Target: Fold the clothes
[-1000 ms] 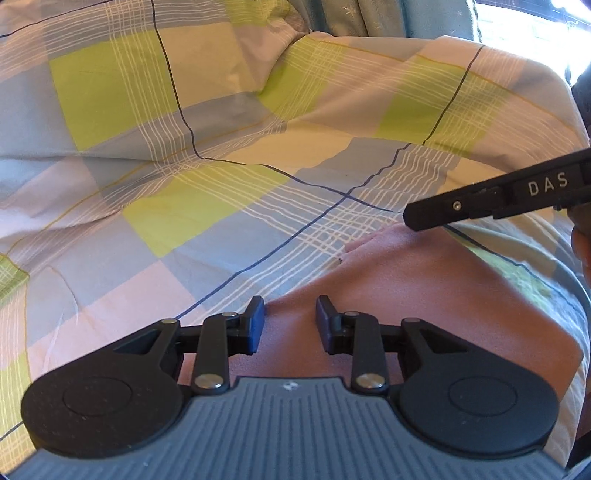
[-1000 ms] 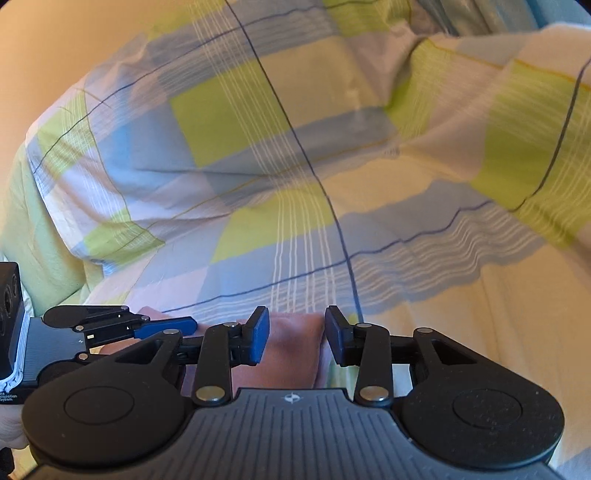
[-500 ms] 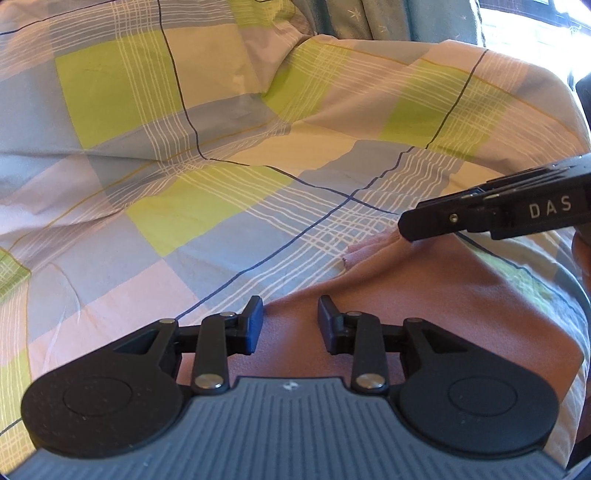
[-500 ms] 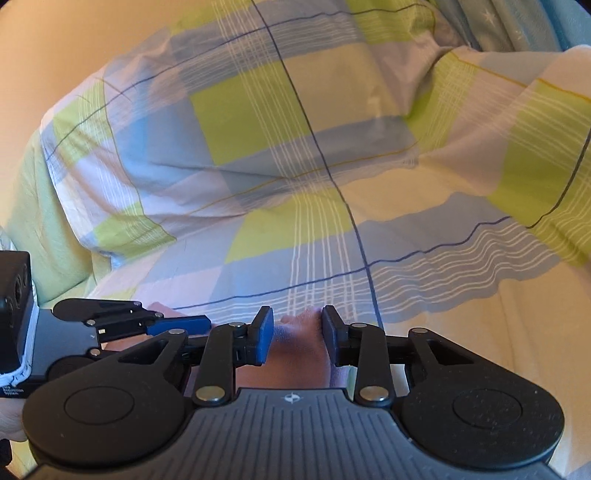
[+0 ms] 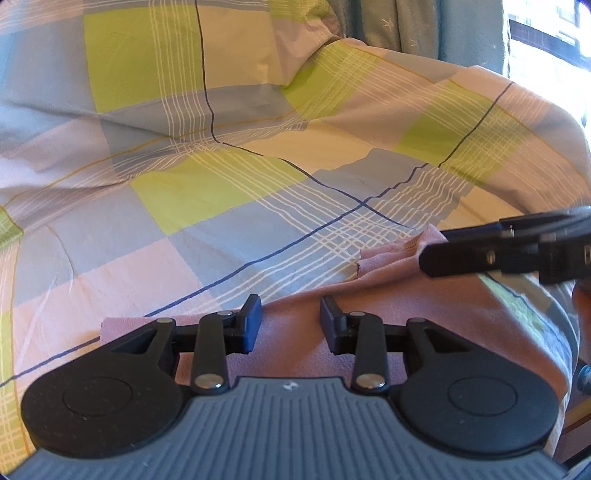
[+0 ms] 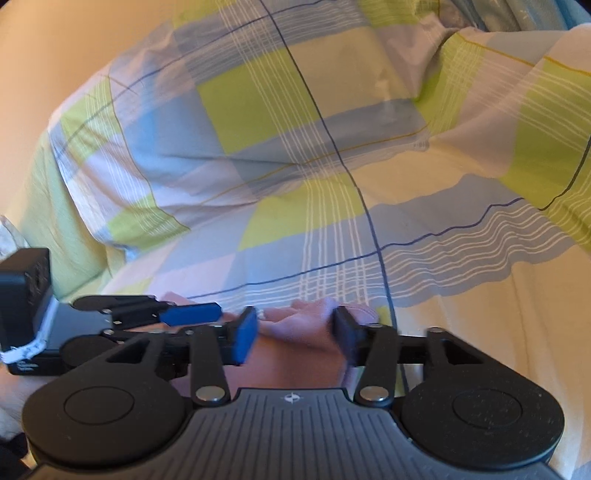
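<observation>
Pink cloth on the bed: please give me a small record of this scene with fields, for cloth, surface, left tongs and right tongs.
cloth: pink cloth, lying on the bed, far edge rumpled near the right tongs
surface: checked bedsheet in green, blue and pale squares, wrinkled
left tongs: left tongs open, over the cloth's near part, nothing between the fingers
right tongs: right tongs open, a bunched fold of the cloth between the fingers; whether they touch it is unclear
background: curtain behind the bed
</observation>
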Available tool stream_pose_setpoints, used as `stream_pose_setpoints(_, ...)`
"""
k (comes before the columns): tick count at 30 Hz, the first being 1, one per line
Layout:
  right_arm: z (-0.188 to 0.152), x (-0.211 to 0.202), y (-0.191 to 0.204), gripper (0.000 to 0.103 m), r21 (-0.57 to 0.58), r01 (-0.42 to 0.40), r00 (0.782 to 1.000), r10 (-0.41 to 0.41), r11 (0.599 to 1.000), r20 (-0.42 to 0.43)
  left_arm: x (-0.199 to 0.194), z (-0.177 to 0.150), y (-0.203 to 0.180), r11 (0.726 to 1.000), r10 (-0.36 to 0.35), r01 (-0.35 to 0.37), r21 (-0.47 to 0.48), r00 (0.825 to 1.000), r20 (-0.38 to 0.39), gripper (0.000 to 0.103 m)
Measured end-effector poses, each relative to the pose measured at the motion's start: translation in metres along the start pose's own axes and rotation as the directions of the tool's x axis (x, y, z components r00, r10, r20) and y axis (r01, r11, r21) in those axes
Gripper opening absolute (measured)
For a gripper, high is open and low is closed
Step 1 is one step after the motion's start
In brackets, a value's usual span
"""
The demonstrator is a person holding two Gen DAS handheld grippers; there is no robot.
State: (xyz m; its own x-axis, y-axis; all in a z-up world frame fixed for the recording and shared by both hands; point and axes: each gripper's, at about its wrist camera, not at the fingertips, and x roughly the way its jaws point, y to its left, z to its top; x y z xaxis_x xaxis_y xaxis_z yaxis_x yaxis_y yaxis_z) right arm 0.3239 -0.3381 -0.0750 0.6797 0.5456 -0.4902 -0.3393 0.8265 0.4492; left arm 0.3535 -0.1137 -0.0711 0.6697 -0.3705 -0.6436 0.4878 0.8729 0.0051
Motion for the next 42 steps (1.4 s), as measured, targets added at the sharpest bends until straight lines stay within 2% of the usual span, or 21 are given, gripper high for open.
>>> stream_pose_setpoints(2,-0.001,0.003,0.006,0.064,-0.046,0.006,1.0,-0.006,0.999,-0.016,0.0,0.0,-0.002,1.0,0.006,-0.006,0.009,1.0,0.001,0.032)
stream_pose_setpoints(6,-0.005,0.01,0.022,0.062,-0.188,0.083,0.996,-0.088,0.979,-0.019,-0.001,0.0,-0.006,0.999,0.027,-0.027,0.037,1.0,0.008,0.032)
stream_pose_setpoints(8,-0.007,0.013,0.025,0.055,-0.21,0.103,0.994,-0.108,0.972,-0.013,-0.001,-0.001,-0.007,0.998,0.036,-0.037,0.047,0.999,0.011,0.032)
stream_pose_setpoints(9,-0.007,0.015,0.025,0.047,-0.213,0.114,0.993,-0.119,0.97,-0.012,-0.001,-0.001,-0.007,0.998,0.042,-0.043,0.052,0.999,0.012,0.032)
stream_pose_setpoints(10,-0.007,0.016,0.024,0.034,-0.203,0.128,0.991,-0.133,0.971,-0.01,-0.001,-0.001,-0.006,0.997,0.049,-0.05,0.056,0.999,0.013,0.032)
stream_pose_setpoints(12,-0.005,0.014,0.014,0.023,-0.124,0.122,0.992,-0.123,0.985,-0.006,-0.002,-0.001,-0.005,0.996,0.068,-0.068,0.06,0.998,0.018,0.032)
stream_pose_setpoints(13,-0.003,0.011,0.008,0.01,-0.074,0.103,0.995,-0.103,0.992,-0.004,-0.002,0.0,-0.005,0.995,0.078,-0.079,0.061,0.997,0.021,0.032)
stream_pose_setpoints(15,0.0,0.006,0.002,0.007,-0.026,0.088,0.996,-0.087,0.996,0.025,-0.001,0.0,-0.003,0.993,0.1,-0.101,0.062,0.995,0.025,0.032)
stream_pose_setpoints(18,0.004,0.002,0.003,0.003,-0.028,0.126,0.989,-0.123,0.992,0.081,0.0,-0.001,-0.003,0.991,0.11,-0.111,0.072,0.994,0.023,0.032)
stream_pose_setpoints(23,0.002,0.011,-0.009,0.003,0.026,0.14,0.989,-0.141,0.99,0.039,-0.001,-0.001,-0.001,0.989,0.132,-0.133,0.07,0.991,0.022,0.032)
stream_pose_setpoints(28,0.0,0.003,-0.008,0.002,0.029,0.157,0.985,-0.158,0.987,0.066,-0.006,-0.002,0.01,0.983,0.174,-0.175,0.055,0.985,0.023,0.033)
stream_pose_setpoints(31,0.003,-0.002,-0.001,0.002,0.0,0.152,0.984,-0.151,0.988,0.092,-0.016,-0.004,0.031,0.97,0.241,-0.241,0.009,0.97,0.017,0.033)
stream_pose_setpoints(33,0.003,-0.002,-0.001,0.002,-0.005,0.168,0.982,-0.166,0.986,0.087,-0.021,-0.008,0.05,0.965,0.258,-0.258,-0.056,0.966,-0.005,0.032)
stream_pose_setpoints(37,-0.002,0.003,-0.009,0.002,0.018,0.193,0.98,-0.194,0.981,0.036,-0.033,-0.016,0.074,0.962,0.231,-0.231,-0.147,0.973,-0.018,0.033)
stream_pose_setpoints(42,-0.001,0.002,-0.005,0.002,0.009,0.197,0.98,-0.197,0.98,0.033,-0.036,-0.017,0.072,0.969,0.219,-0.217,-0.118,0.976,-0.003,0.029)
